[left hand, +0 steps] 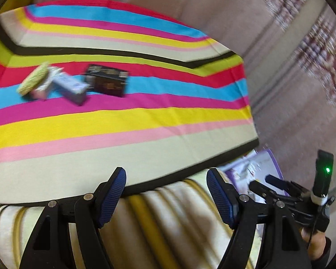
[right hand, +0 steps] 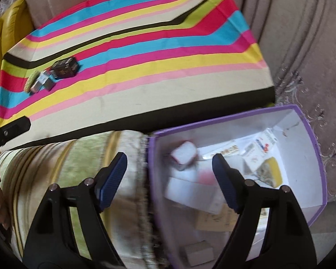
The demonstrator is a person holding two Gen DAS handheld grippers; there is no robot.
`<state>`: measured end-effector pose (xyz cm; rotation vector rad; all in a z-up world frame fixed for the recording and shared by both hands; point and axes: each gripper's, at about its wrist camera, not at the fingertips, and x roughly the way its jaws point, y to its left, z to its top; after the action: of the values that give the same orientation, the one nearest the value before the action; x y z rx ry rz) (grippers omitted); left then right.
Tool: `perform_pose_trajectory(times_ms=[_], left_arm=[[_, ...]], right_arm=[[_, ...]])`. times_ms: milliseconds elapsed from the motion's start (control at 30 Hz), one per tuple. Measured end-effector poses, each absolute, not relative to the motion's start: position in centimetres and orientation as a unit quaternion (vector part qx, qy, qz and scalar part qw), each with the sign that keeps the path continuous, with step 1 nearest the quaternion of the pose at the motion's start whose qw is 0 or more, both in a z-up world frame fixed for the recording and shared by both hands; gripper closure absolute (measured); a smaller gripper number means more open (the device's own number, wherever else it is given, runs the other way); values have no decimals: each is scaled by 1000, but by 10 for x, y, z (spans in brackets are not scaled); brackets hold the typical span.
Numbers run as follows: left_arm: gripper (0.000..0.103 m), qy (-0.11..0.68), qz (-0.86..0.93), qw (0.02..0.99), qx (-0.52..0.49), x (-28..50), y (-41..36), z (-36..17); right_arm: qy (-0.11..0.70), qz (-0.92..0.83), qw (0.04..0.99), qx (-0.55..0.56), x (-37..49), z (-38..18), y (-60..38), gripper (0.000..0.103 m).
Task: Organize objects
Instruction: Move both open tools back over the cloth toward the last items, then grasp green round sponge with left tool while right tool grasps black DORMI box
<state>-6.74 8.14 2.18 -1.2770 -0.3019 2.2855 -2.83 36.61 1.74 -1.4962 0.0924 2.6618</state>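
cloth point(left hand: 145, 116): three boxes point(left hand: 106, 79), one sponge point(left hand: 32, 81) | both jaws spread — empty | purple box point(right hand: 311, 134): several items

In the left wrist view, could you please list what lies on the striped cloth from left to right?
Yellow-green sponge → pale blue-and-white carton → dark box. A small whitish pack sits tucked between the first two, so its place is unclear.

I see left gripper point(left hand: 165, 192) open, empty | dark box point(left hand: 107, 80), pale carton point(left hand: 70, 88), greenish pack point(left hand: 33, 81) clustered on striped cloth point(left hand: 145, 116)
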Motion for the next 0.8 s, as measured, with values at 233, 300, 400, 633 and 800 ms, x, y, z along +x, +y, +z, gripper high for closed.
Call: perform_pose_trajectory(times_ms=[233,300,400,633,800], left_arm=[[20,-194,848,144,-472,-88,1,10],[20,-216,851,119,-463,-96,-23,9],[18,-238,856,88,-450,-111,-49,7],[13,-299,847,59,-436,-169,-87,-7],[11,-307,844,50,-436,-212,-90,-12]], right_arm=[[24,872,6,-488,-42,17,321,17],[23,871,-7,-490,-49,15,306,17],[12,871,-17,-491,-59,13,288,17],[34,880,-10,-473,-86,18,266,15],[36,895,-10,-445,-113,30,239,11]])
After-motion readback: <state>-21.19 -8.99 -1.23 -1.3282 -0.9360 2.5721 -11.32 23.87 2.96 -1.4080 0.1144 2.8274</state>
